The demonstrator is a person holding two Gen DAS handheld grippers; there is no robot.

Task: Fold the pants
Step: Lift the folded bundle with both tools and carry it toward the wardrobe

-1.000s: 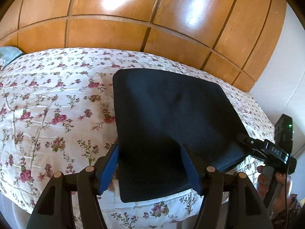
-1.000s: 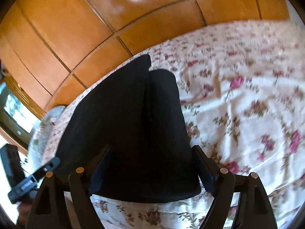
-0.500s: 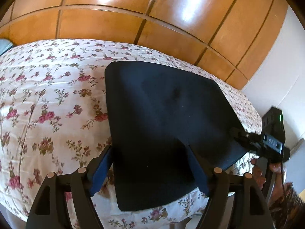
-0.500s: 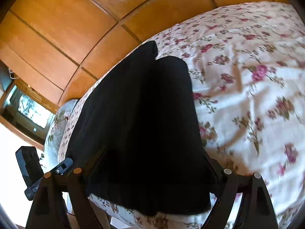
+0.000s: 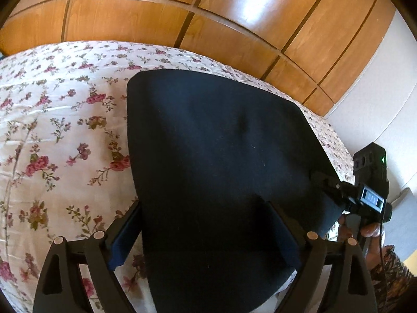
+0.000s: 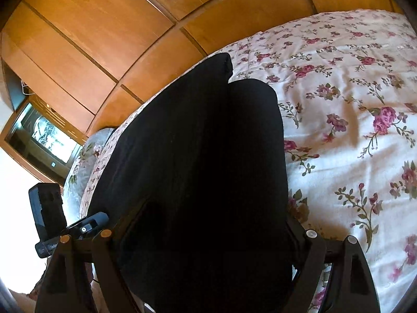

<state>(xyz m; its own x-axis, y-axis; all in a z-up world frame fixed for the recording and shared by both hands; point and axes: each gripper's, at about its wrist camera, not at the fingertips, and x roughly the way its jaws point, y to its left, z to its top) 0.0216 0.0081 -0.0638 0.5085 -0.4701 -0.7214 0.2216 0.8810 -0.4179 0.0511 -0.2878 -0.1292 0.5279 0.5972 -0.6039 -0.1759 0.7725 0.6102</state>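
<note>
Dark pants lie folded on the floral bed. My left gripper has just been opening, pants edge between the jaws; right gripper gapes too. Risk: pads snag cloth, undoing the fold.

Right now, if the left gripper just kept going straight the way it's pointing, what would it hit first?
Most likely the dark pants on the floral bedspread. The left gripper is open and angled down at them; depth is hard to judge.

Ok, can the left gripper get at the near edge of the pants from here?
Probably yes. The left gripper has just been opening wide, its fingers straddle the near edge of the pants on the bedspread, and nothing blocks it.
</note>
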